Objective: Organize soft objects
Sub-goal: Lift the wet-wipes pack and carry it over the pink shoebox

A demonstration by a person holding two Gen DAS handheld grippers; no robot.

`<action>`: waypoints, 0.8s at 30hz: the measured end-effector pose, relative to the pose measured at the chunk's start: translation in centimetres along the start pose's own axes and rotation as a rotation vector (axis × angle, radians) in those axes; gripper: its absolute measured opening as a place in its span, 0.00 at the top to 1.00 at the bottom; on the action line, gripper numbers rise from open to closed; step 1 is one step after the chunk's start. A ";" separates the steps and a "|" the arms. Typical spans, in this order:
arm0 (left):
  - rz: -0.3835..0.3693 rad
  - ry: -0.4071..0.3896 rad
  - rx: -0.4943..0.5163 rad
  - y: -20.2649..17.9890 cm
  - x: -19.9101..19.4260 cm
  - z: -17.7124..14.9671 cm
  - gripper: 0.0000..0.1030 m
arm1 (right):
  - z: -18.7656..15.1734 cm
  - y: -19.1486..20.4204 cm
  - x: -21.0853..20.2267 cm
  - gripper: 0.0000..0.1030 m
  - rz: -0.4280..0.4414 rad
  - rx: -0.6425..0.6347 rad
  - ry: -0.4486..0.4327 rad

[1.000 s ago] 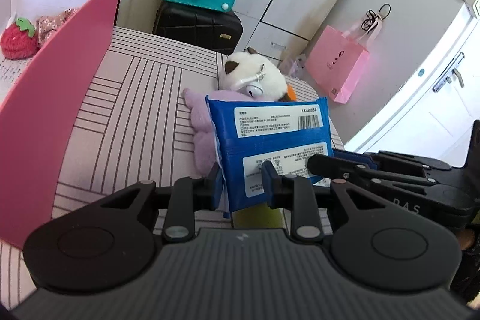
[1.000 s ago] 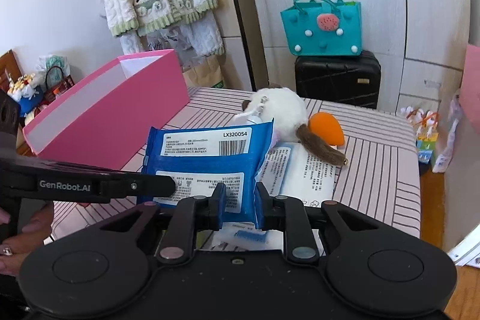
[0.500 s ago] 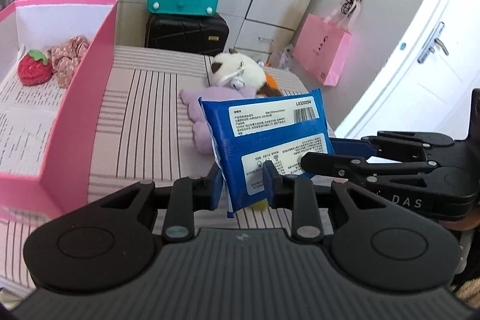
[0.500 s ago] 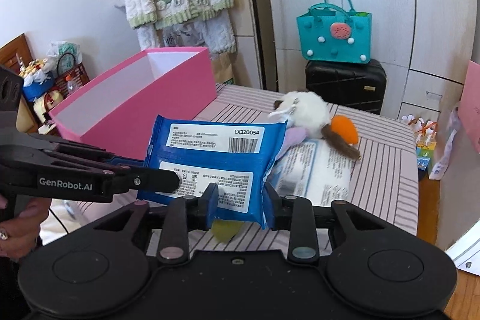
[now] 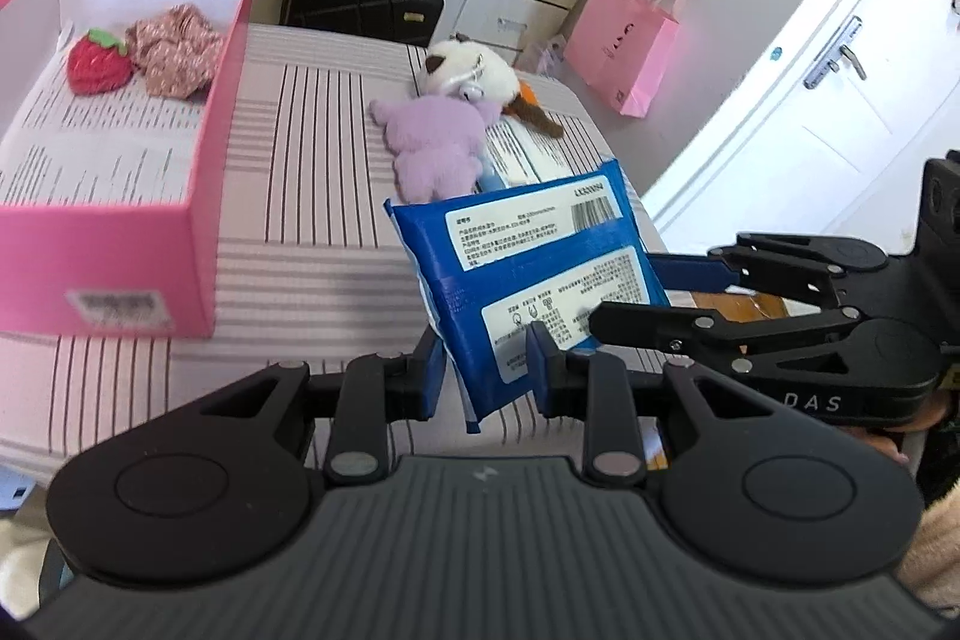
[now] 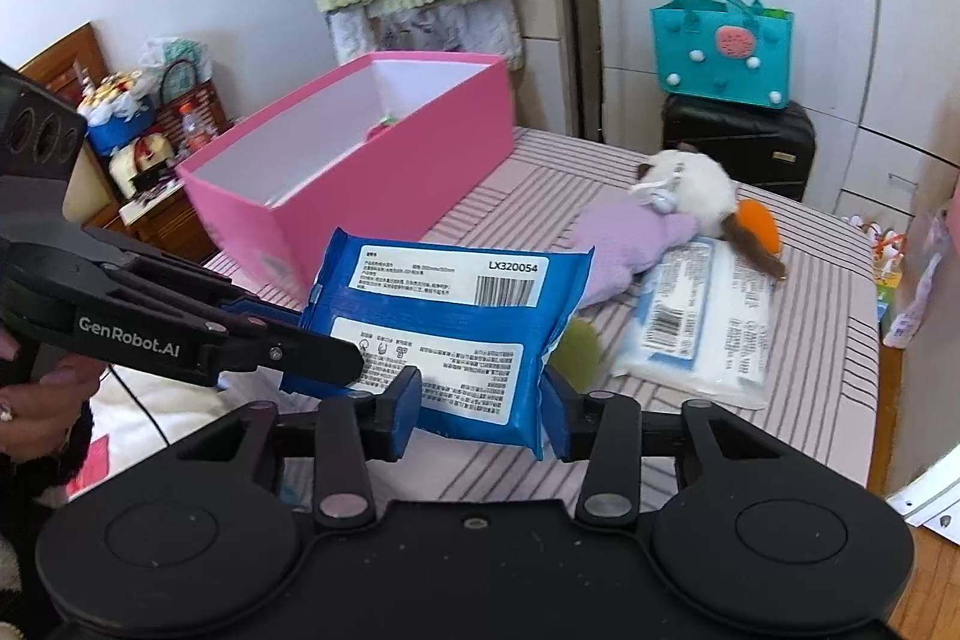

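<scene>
Pinching a lower corner of the blue wipes pack (image 5: 528, 268), the left gripper (image 5: 485, 370) sits near-shut at bottom centre of the left wrist view, the pack standing up tilted, long axis running toward upper right. The right gripper (image 5: 636, 292) reaches in from the right edge, its jaws straddling the pack's right end. The pink box (image 5: 204, 232) lies left and up from the pack, open top, a strawberry plush (image 5: 96, 61) and floral scrunchie (image 5: 174, 46) at its far end, near end bare. Striped table (image 5: 312, 220) between pack and box wall is free. From the right wrist view: right gripper (image 6: 480, 409) jaws opening, pack (image 6: 444, 316) between them, pads no longer pressing as far as I can judge. Left gripper (image 6: 312, 349) enters from left, clamped on the pack's left side. Box (image 6: 360, 172) upper left, nearer the left hand; likely that hand carries the pack over the near wall. Purple plush (image 6: 624, 238), white plush (image 6: 696, 187), white pack (image 6: 702, 322) remain at right.
</scene>
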State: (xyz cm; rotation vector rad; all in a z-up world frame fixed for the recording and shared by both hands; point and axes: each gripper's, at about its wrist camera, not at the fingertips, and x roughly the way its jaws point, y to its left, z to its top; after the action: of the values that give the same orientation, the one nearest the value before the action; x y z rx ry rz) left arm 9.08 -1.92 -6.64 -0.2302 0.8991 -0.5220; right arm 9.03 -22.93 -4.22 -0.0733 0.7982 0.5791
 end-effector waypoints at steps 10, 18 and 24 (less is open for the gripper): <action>-0.034 0.103 0.032 1.8 -4.2 -0.8 0.73 | 1.9 5.3 -0.8 0.46 0.034 -0.126 0.016; 0.000 0.105 0.054 3.1 -7.6 -0.5 0.73 | 4.3 8.5 -0.6 0.45 0.081 -0.202 -0.004; 0.022 0.013 0.067 4.3 -10.1 0.6 0.73 | 6.9 9.7 -0.5 0.41 0.119 -0.244 -0.090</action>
State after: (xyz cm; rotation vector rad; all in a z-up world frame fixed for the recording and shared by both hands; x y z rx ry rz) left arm 5.86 7.06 -1.11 -0.1559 0.8944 -0.5334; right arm 8.23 -13.11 2.43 -0.2237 0.6447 0.7858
